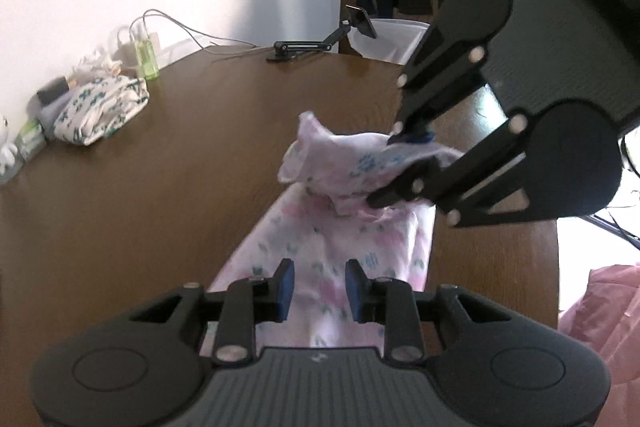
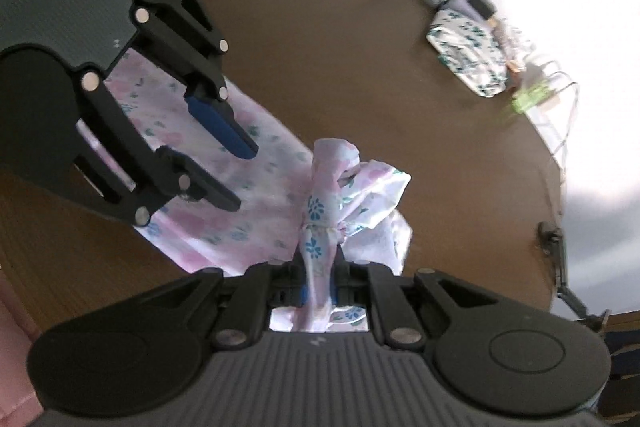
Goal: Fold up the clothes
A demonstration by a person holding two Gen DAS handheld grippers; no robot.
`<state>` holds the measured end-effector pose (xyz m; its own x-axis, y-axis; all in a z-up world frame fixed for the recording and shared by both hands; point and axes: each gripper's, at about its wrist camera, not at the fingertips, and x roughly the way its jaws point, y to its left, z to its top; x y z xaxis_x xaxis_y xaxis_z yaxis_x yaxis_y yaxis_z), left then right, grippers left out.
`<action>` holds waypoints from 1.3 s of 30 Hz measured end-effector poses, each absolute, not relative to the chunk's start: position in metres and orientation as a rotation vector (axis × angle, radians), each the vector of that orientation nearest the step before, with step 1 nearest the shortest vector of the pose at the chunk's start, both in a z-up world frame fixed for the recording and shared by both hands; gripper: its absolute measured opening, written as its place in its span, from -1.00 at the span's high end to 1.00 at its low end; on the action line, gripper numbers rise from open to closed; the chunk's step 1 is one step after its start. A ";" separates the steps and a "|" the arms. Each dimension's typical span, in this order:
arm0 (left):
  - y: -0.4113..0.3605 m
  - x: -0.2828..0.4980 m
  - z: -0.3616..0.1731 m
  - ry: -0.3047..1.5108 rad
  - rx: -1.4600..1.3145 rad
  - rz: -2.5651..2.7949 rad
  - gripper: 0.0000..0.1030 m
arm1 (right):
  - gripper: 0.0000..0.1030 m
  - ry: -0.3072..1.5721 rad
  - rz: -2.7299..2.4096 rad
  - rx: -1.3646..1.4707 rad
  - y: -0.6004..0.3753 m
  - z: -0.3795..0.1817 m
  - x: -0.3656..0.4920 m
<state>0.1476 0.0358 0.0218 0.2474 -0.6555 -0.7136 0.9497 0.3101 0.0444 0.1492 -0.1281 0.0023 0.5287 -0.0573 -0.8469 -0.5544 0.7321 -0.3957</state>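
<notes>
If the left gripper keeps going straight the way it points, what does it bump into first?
Most likely the pink flowery cloth lying right under the open left gripper, then the bunched end the right gripper is pinching. Depth is hard to judge.

A pale pink floral garment (image 1: 320, 259) lies stretched along the table's (image 1: 160, 187) near edge, one end lifted into a crumpled bunch (image 2: 320, 227) (blue flowers showing) above the surface.
</notes>
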 end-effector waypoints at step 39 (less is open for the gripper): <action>0.042 0.145 0.029 0.757 0.453 -1.023 0.37 | 0.53 0.800 0.503 0.164 -0.223 -0.031 0.154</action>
